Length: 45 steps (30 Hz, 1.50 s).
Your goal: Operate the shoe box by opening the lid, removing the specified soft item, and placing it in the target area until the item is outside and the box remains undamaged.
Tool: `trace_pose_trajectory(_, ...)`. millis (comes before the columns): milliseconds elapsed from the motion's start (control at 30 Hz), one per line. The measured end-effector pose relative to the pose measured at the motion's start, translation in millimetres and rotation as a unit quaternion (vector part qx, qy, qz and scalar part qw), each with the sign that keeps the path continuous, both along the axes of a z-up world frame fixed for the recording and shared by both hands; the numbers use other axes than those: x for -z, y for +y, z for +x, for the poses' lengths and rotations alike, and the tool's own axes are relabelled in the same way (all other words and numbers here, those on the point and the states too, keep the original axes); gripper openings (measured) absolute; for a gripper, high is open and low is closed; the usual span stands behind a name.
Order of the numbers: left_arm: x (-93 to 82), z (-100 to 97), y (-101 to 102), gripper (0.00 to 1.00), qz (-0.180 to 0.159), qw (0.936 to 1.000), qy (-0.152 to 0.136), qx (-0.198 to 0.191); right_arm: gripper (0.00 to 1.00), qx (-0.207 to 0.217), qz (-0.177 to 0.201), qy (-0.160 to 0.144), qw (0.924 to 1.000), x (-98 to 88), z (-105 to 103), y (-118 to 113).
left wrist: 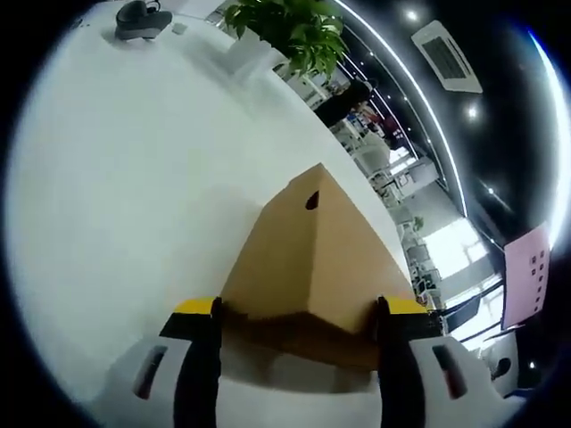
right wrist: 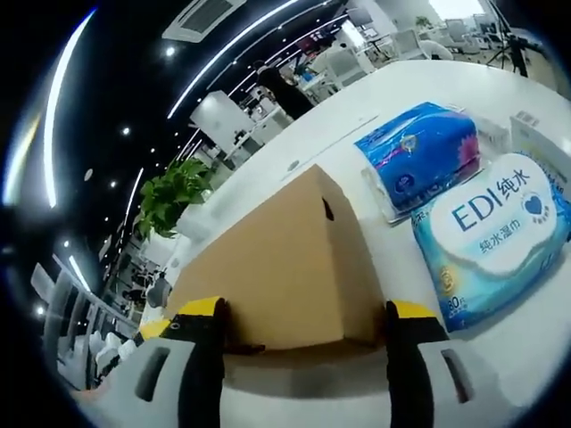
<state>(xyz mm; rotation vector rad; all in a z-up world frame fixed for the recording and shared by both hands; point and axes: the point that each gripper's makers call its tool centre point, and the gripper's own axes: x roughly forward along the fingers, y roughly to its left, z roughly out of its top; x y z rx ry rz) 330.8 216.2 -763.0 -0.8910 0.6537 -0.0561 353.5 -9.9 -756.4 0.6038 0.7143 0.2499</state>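
The brown cardboard shoe box (left wrist: pixel 312 259) lies on the white table (left wrist: pixel 125 205) with its lid down, a small dark round hole showing in one end wall near the upper corner. In the left gripper view the left gripper (left wrist: pixel 299 312) has its two yellow-tipped jaws spread wide, one on each side of the near end of the box and just beside its walls; whether they press on the cardboard cannot be told. In the right gripper view the shoe box (right wrist: pixel 277 267) sits the same way between the parted jaws of the right gripper (right wrist: pixel 303 316), whose tips flank the box's near edge. Just beside the box on the table (right wrist: pixel 375 134) lies a white and blue pack of wet wipes (right wrist: pixel 495 232) printed with "EDI", and past it, touching or nearly touching it, a blue and pink pack of tissues (right wrist: pixel 424 156). At the far edge of the table a potted green plant (left wrist: pixel 290 31) stands, and near it a dark grey object (left wrist: pixel 141 20) rests on the tabletop. A pink sheet (left wrist: pixel 526 272) hangs in the background of the left gripper view.
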Motion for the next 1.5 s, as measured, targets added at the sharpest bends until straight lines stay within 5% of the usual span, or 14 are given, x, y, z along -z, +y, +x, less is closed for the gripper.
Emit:
trace_pose_trajectory(467,0.9,3.5,0,0.64,0.045,0.9985,-0.022,0.024,0.67,0.002,-0.021,-0.025,0.9994,2.2,0,-2)
trace_pose_trajectory(800,-1.0,4.4,0,0.64,0.044,0.9982,-0.019,0.037,0.72,0.013,-0.002,-0.004,0.9999,6.4,-2,-2)
trace_pose_trajectory(900,-1.8,5.0,0,0.64,0.043,0.9980,-0.007,0.045,0.69,-0.004,-0.023,-0.006,0.9997,1.3,-1,-1)
trace_pose_trajectory(1000,-5.4,6.1,1,0.62,0.064,0.9950,-0.009,0.076,0.63,-0.045,-0.088,-0.048,0.9940,-11.1,5,-3)
trace_pose_trajectory(1100,-14.4,8.3,6,0.62,0.099,0.9908,-0.027,0.089,0.62,-0.064,-0.095,-0.060,0.9916,-19.0,5,-2)
trace_pose_trajectory(1333,-28.9,5.1,7,0.70,0.117,0.9859,-0.056,0.105,0.66,-0.102,-0.125,-0.101,0.9817,-36.9,4,-6)
trace_pose_trajectory(1500,-35.7,-1.0,1,0.74,0.148,0.9761,-0.078,0.139,0.69,-0.159,-0.196,-0.155,0.9551,-48.2,3,-4)
